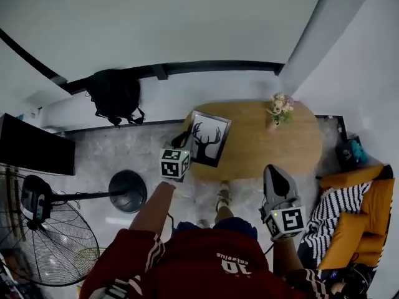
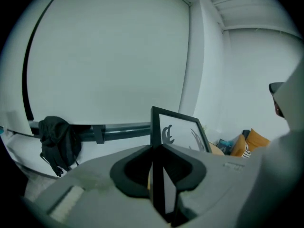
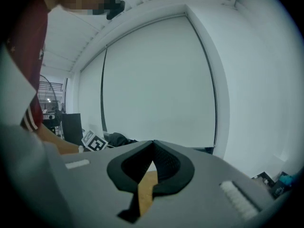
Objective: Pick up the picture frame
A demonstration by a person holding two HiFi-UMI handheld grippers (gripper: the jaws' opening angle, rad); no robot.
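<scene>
- Picture frame [image 1: 209, 139], bearing a deer silhouette, appears lifted off the oval wooden table [image 1: 274, 151], its edge pinched in the left gripper [image 1: 187, 145].
- Right gripper [image 1: 274, 170] hovers nearby, jaws pressed together on nothing.
- Pick-up looks essentially done; only steadying is left.

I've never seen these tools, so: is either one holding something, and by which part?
The left gripper clamps the picture frame by its black border, at the edge nearest the person. The right gripper is shut and empty.
</scene>
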